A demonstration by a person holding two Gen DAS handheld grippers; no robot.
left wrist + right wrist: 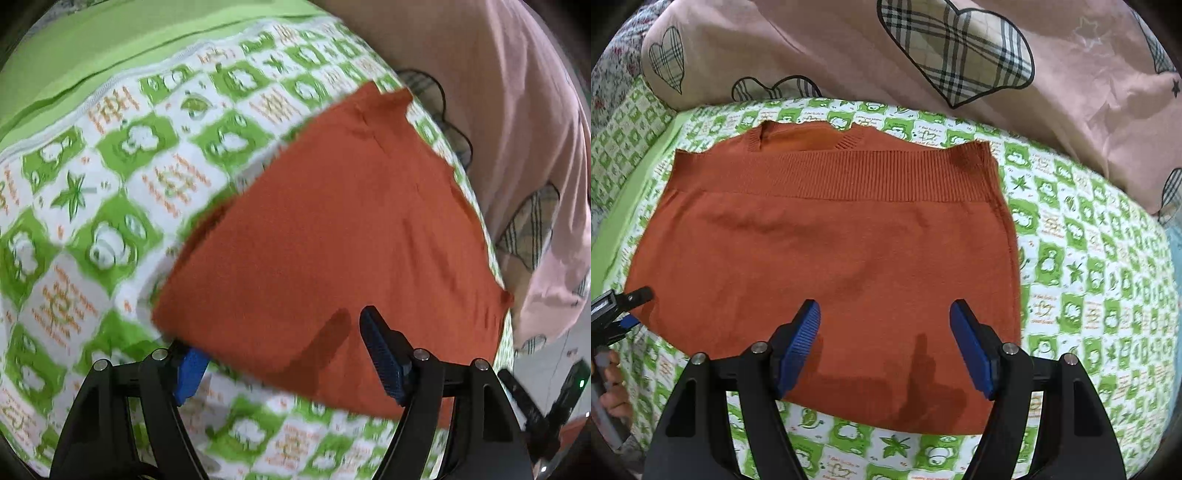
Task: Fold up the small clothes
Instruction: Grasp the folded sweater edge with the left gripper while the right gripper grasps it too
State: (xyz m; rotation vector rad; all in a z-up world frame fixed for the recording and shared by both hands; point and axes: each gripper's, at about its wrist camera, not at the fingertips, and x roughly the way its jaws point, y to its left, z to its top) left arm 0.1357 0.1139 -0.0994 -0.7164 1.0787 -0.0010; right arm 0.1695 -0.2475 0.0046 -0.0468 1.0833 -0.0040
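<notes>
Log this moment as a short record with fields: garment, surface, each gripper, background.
garment: orange knitted sweater, folded into a rectangle, ribbed hem band lying across the far side, flat on the bed
surface: green-and-white patterned bedsheet
left gripper: open, at the sweater's edge, one finger tucked under the fabric
right gripper: open, over the sweater's near edge, holding nothing
background: pink quilt with plaid hearts, bunched behind the sweater

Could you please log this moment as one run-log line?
garment: orange knit top folded flat on green patterned sheet | left tongs: open, at garment's corner | right tongs: open, over near edge
</notes>
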